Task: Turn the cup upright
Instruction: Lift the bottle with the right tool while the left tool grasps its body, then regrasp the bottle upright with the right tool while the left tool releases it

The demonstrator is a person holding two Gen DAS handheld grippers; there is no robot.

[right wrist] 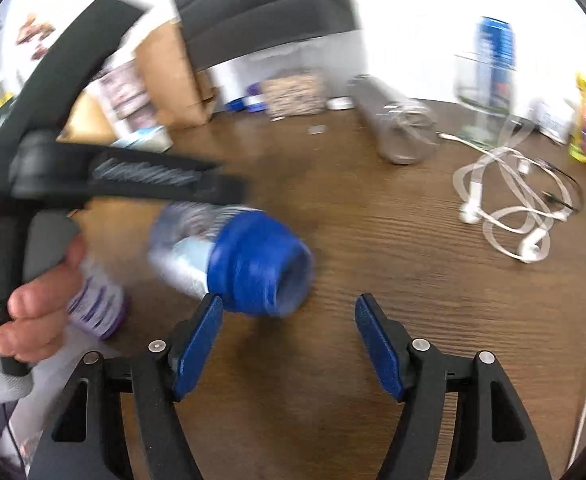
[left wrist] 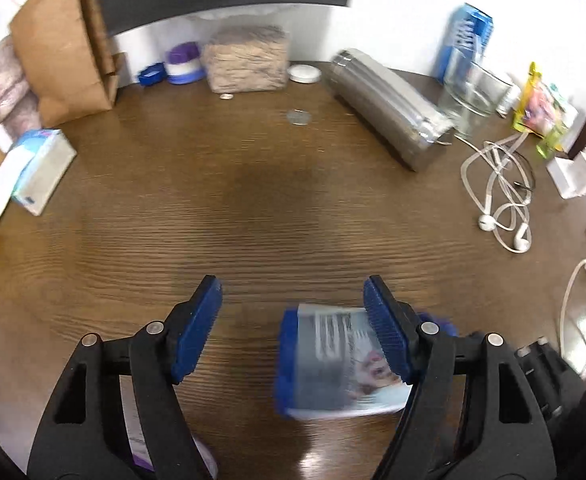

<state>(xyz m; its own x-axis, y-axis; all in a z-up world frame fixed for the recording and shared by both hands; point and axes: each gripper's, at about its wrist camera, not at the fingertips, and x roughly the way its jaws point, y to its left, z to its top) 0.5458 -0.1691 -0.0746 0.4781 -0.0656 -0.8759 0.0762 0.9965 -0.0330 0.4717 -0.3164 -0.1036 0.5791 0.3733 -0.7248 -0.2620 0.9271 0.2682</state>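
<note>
Brown wood-grain worktop (left wrist: 253, 200) carries everything here, with clutter pushed to its far edge: a paper bag (left wrist: 65, 52), a metal flask (left wrist: 389, 108) lying on its side and a tangle of white earphones (left wrist: 501, 200) well off to the right. Your cup (right wrist: 233, 260), a clear plastic tumbler with a printed paper sleeve and a thick blue end, lies on its side near you. In the right wrist view it sits just beside the left pad of your right hand-held gripper (right wrist: 289, 336), which stands open with nothing between its pads. Your left hand-held gripper (left wrist: 293, 328) is also spread wide; in its own view the cup (left wrist: 341, 364) rests against the inner face of its right pad, yet the left pad is well apart from it, so nothing is clamped. The blur makes it hard to say whether the blue end is the base or the rim. I judge the cup light, thin-walled and slick, so it will probably roll or skid if you nudge it and may flex if you squeeze the clear wall. The blue band looks stiffer: take hold there, across its width, with gentle pressure.
</note>
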